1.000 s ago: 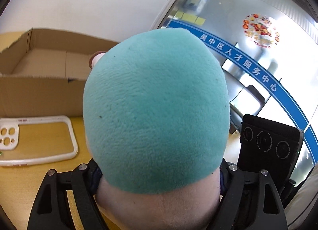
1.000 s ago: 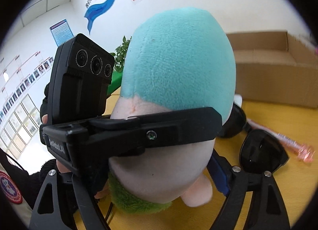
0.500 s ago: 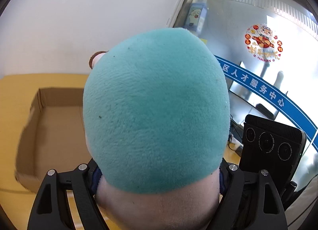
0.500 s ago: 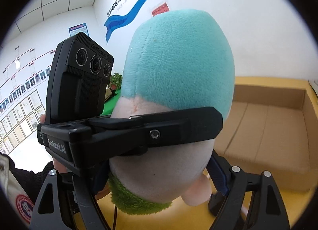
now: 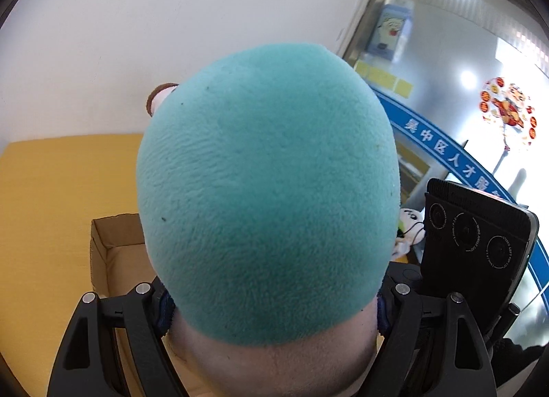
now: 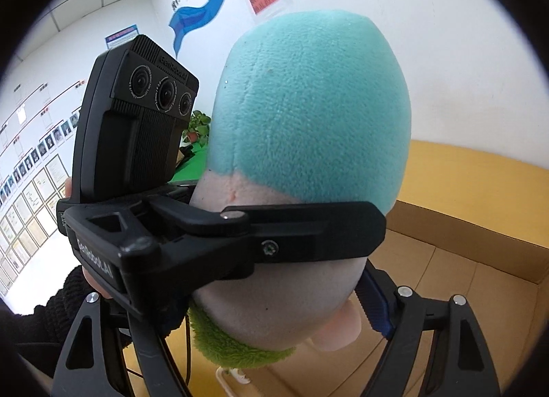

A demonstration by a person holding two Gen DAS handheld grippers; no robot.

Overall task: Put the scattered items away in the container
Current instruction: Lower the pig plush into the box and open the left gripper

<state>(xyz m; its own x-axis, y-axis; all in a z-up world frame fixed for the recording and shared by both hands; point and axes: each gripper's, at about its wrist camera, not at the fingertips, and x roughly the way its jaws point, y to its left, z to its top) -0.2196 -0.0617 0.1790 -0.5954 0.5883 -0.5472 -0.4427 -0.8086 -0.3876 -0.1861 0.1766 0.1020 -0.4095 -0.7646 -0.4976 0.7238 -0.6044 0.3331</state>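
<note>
A plush toy [image 5: 267, 212] with a teal head, pale lower face and green collar fills both views [image 6: 308, 116]. My left gripper [image 5: 274, 314] is shut on its lower part, one pad on each side. In the right wrist view the left gripper's finger [image 6: 302, 232] crosses the toy's face. My right gripper [image 6: 274, 314] also clamps the toy from the side, its blue pad [image 6: 375, 308] against the cheek. The toy hangs in the air above the open cardboard box [image 5: 113, 239], whose floor shows beneath it [image 6: 463, 260].
The box stands on a yellow table [image 5: 51, 191] against a white wall. The right gripper's camera housing [image 5: 477, 239] is close on the right. A glass door [image 5: 463, 54] lies beyond. A sleeved hand [image 6: 44, 314] holds the left gripper. A white sliver [image 6: 230, 376] shows below the toy.
Both grippers rose and carried the toy toward and over the box. The box slid from ahead to underneath. The phone case, sunglasses and pink item left view.
</note>
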